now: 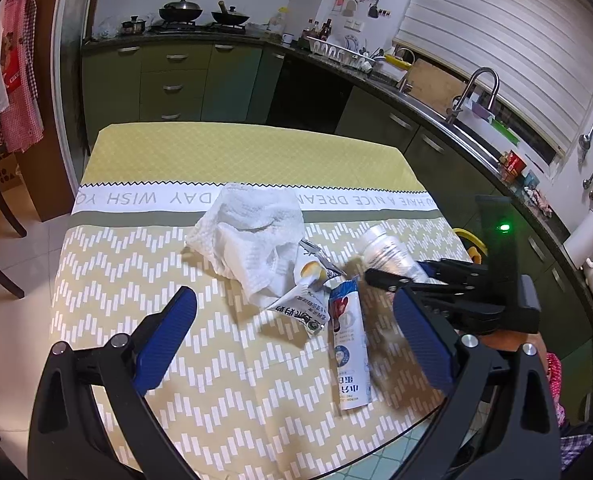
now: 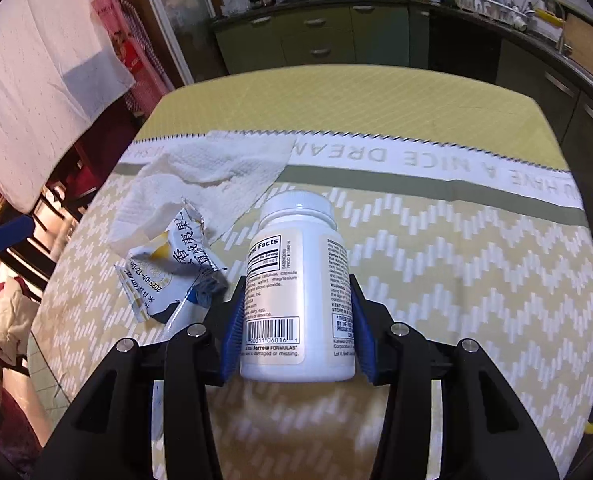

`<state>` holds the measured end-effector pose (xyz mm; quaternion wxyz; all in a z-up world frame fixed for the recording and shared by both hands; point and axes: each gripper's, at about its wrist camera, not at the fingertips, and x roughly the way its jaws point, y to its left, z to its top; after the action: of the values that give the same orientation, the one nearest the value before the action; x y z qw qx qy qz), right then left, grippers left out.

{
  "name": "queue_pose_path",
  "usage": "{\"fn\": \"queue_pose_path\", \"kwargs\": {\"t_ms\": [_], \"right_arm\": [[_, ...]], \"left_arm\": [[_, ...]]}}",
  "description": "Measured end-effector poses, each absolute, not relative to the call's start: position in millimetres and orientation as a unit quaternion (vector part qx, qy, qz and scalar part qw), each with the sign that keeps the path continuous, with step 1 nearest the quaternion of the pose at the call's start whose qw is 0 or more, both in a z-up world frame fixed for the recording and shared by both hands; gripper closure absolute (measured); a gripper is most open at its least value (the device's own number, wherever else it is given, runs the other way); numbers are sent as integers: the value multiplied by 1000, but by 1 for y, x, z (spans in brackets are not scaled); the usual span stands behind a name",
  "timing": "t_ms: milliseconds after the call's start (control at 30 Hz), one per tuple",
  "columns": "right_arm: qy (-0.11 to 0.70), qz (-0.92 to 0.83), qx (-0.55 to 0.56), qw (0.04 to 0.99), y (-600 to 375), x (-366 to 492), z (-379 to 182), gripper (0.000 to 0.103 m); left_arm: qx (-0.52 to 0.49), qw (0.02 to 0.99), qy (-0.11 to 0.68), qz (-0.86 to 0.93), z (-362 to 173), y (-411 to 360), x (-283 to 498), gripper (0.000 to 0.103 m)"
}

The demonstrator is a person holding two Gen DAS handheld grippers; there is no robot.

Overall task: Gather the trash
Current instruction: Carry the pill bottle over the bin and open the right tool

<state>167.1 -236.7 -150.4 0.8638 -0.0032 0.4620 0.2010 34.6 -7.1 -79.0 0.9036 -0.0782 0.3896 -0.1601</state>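
Patterned tablecloth (image 2: 436,240), crumpled wrapper (image 2: 168,268) beside bottle (image 2: 300,280)

On the surface (image 2: 416,240), the pill bottle (image 2: 300,280) lies at frame centre, a crumpled wrapper (image 2: 168,268) just left of it, a paper towel (image 2: 216,176) behind both.

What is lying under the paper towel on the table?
A torn wrapper slips partly under the paper towel, over a tube. The towel hides whatever else lies beneath it.
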Motion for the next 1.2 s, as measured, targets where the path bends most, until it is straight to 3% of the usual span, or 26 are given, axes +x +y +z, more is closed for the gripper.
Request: {"fn": "queue_pose_path", "kwargs": {"t_ms": [333,533,800,967,1033,1200], "right_arm": [[424,159,48,890,-311,145,-118,57],[405,60,90,908,-408,139,-110,57],[417,-91,130,895,-538,135,-134,57],[440,-113,128,882,-570,147,-161,55],[436,-146,114,881,-576,147,-165,47],[415,-151,131,887,-587,134,-158,46]], "left_arm": [[-61,901,393,-171,-75,-29,33,9],[-51,901,393,-176,-73,-45,30,9],[-48,896,404,-177,-80,-61,31,9],[-41,893,412,-177,-84,-70,33,9],[-37,892,415,-177,-85,-74,33,9],[-28,888,422,-179,-90,-80,32,9]]}}
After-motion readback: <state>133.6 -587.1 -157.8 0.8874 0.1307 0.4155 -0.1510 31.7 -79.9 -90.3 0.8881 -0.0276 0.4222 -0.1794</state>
